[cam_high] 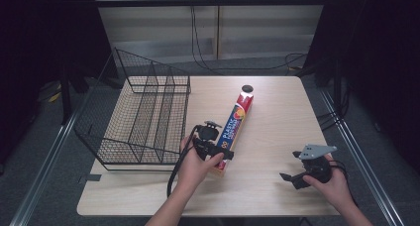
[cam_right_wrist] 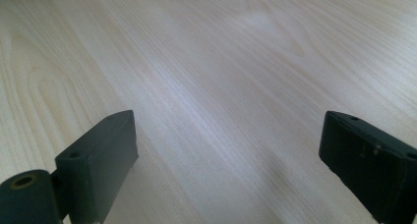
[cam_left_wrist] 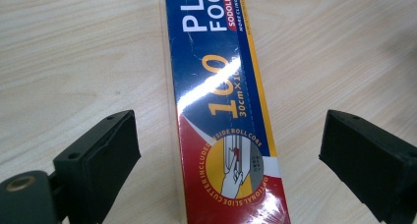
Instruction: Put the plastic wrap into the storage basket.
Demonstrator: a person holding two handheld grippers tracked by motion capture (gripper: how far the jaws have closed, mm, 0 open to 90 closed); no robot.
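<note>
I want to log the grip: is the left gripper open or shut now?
Open. In the left gripper view its jaws stand wide apart on either side of the plastic wrap box, touching neither side; the left gripper hovers over the box's near end.

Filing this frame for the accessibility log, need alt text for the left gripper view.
A long blue, red and yellow cardboard box of plastic food wrap lies lengthwise on a pale wooden table, running up the frame between the two black jaws of the open left claw. Neither jaw touches the box.

The wooden table (cam_high: 277, 127) bears a wire basket (cam_high: 143, 119) and a plastic-wrap box (cam_high: 234, 127).
</note>
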